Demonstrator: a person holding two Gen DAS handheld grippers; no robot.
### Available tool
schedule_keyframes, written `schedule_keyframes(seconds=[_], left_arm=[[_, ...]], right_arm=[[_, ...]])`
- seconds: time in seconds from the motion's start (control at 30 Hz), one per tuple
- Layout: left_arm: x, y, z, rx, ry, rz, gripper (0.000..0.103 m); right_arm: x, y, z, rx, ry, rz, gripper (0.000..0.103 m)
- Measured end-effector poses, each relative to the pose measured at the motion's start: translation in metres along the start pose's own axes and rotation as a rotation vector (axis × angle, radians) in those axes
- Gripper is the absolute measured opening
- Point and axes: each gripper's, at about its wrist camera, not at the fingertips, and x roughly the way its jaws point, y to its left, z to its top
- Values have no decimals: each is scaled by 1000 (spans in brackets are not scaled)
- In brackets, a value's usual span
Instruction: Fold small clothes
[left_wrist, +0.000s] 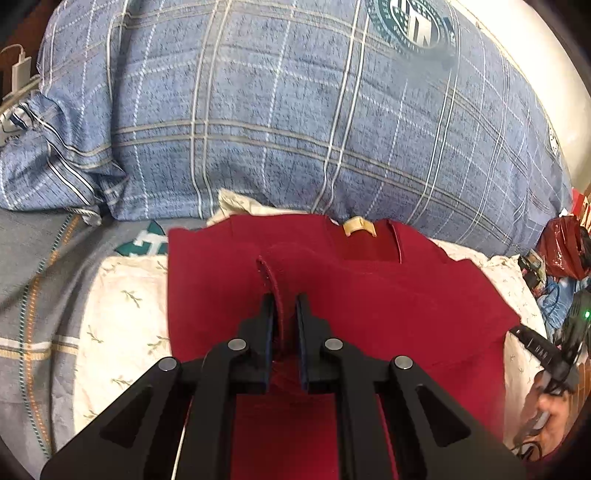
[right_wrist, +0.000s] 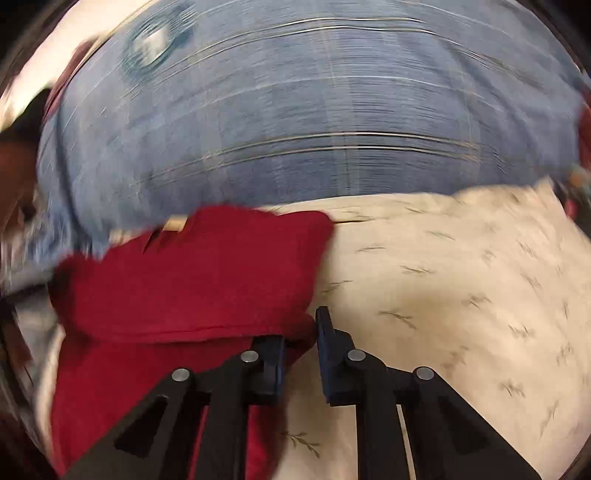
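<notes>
The red garment (left_wrist: 369, 295) lay on the cream floral cloth (left_wrist: 122, 314), just before the blue plaid pillow (left_wrist: 277, 110). Our left gripper (left_wrist: 284, 306) pinched a raised fold, presumably for folding over; our right gripper (right_wrist: 301, 328) had nearly closed at its edge, grip unclear.

Bed (left_wrist: 33, 295) with grey striped sheet, teal-and-white emblem printed on it. Cream cloth with small leaf sprigs (left_wrist: 122, 314) spread over the sheet, flat, a few creases. Red garment (left_wrist: 388, 295) lies on the cream cloth, roughly centred, cloth showing on both sides of it; a fold of its near part is raised off the rest. Large blue plaid pillow (left_wrist: 277, 110) lies just behind the garment, touching its far edge, tan neck label at that edge.
</notes>
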Motion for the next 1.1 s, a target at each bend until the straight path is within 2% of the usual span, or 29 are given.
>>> schedule_keyframes(seconds=[0.07, 0.13, 0.23, 0.3, 0.33, 0.37, 0.4, 0.47, 0.53, 0.63, 0.7, 0.8, 0.83, 0.87, 0.93, 1.0, 1.1], left_arm=[[11, -4, -7, 12, 26, 4, 9], [22, -6, -15, 31, 52, 33, 9], [27, -2, -22, 32, 64, 41, 12], [24, 1, -23, 30, 56, 35, 13], [21, 2, -23, 27, 49, 30, 13], [20, 3, -24, 19, 42, 29, 14], [20, 4, -24, 11, 38, 31, 14], [22, 4, -26, 6, 37, 39, 16], [24, 3, -29, 16, 31, 46, 18], [25, 4, -34, 33, 15, 53, 25], [25, 6, -36, 37, 14, 48, 27], [22, 4, -38, 33, 16, 63, 30], [21, 4, -37, 29, 19, 65, 32], [21, 5, -37, 23, 22, 61, 34], [22, 7, -36, 7, 29, 51, 35], [24, 6, -35, 4, 27, 54, 37], [25, 2, -37, 24, 24, 56, 45]], right_arm=[[7, -13, -5, 56, 86, -12, 14], [13, -16, -15, 52, 160, -19, 14], [-7, -7, -11, -15, 155, -64, 24], [-32, -8, -4, -39, 80, -121, 27], [-40, -10, -2, -31, 44, -149, 33], [-44, -12, 0, -12, 7, -150, 34], [-45, -13, 2, 9, -20, -116, 34], [-34, -3, 5, 15, -12, -7, 34], [-19, 17, 4, -42, -13, 33, 33], [16, 36, 5, -108, 30, 8, 27], [37, 31, 0, -118, 70, -78, 26], [34, 26, 3, -79, 81, -83, 22], [28, 27, 5, -75, 78, -90, 26], [21, 28, 7, -64, 59, -87, 30], [9, 35, 12, -60, 20, -25, 30], [10, 48, 18, -84, 27, 19, 33], [35, 84, 32, -206, 60, 18, 33]])
